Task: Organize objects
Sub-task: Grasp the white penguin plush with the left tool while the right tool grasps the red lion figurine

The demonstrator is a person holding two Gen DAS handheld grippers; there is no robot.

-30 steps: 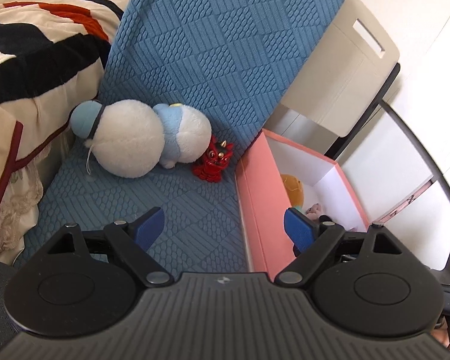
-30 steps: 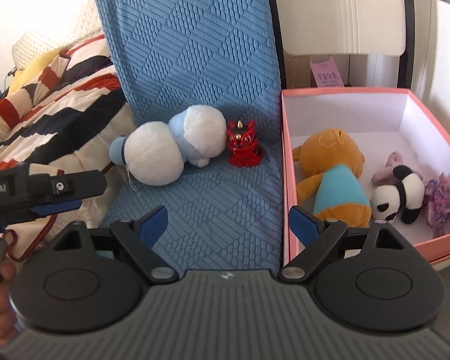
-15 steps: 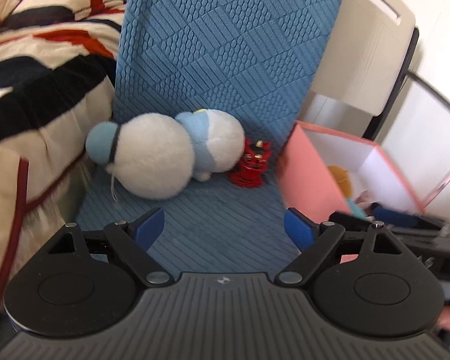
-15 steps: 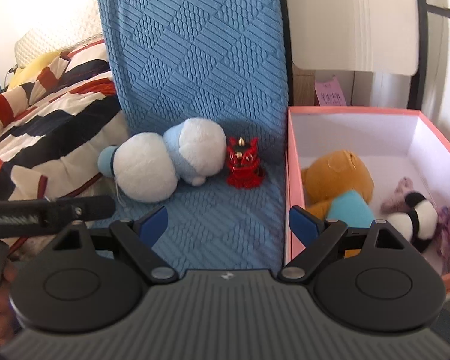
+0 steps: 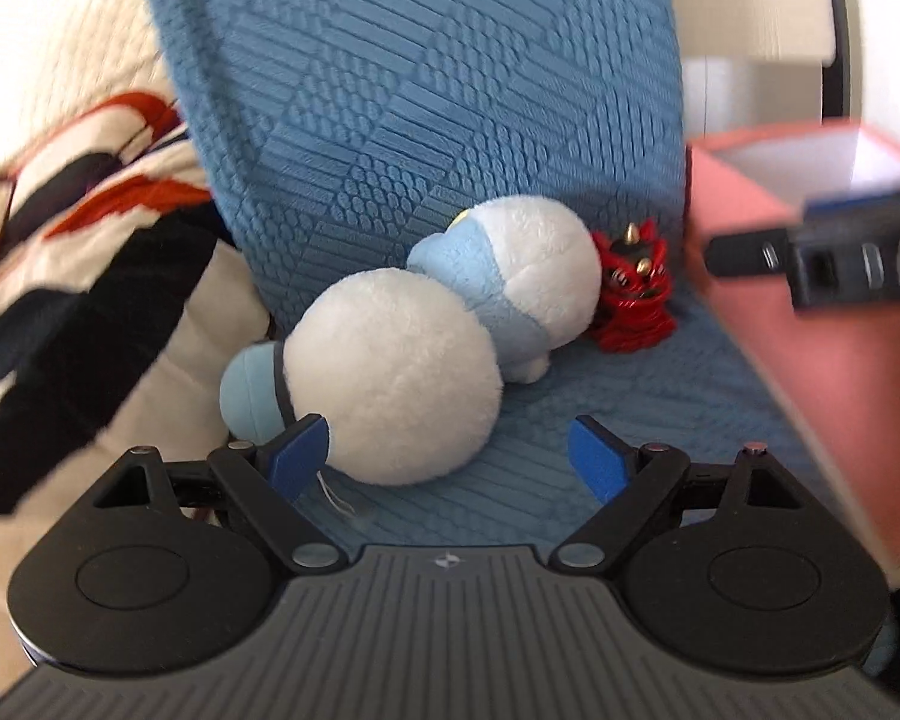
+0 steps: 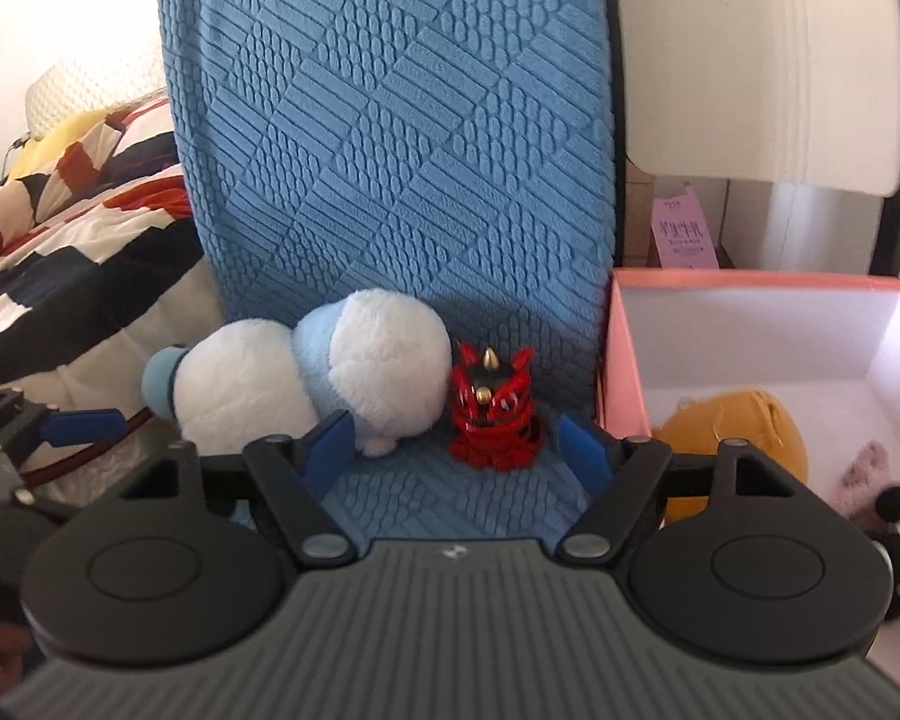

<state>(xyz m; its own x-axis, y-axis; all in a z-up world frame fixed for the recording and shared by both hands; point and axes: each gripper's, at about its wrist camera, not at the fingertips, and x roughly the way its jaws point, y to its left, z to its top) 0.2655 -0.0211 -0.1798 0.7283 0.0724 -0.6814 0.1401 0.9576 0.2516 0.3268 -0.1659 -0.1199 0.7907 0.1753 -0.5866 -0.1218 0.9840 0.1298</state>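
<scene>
A white and light-blue plush toy (image 5: 426,360) (image 6: 306,372) lies on the blue textured chair seat (image 5: 570,480). Right beside it stands a small red lion figure (image 5: 633,300) (image 6: 493,414). My left gripper (image 5: 447,456) is open, its blue pads just in front of the plush's round white end. My right gripper (image 6: 457,447) is open with its jaws closing; the red figure stands just beyond and between the pads, untouched. The pink box (image 6: 624,348) to the right holds an orange plush (image 6: 744,426) and a panda toy (image 6: 897,534).
A striped quilt (image 5: 78,276) covers the bed on the left. The blue chair back (image 6: 390,120) rises behind the toys. A white panel (image 6: 750,60) and a black frame stand behind the pink box (image 5: 810,312). The right gripper's body (image 5: 840,258) crosses the left view's right side.
Both grippers have moved in and down toward the toys on the seat. The left one has rolled level and swung toward the white plush. The right jaws have narrowed around the red figure.
</scene>
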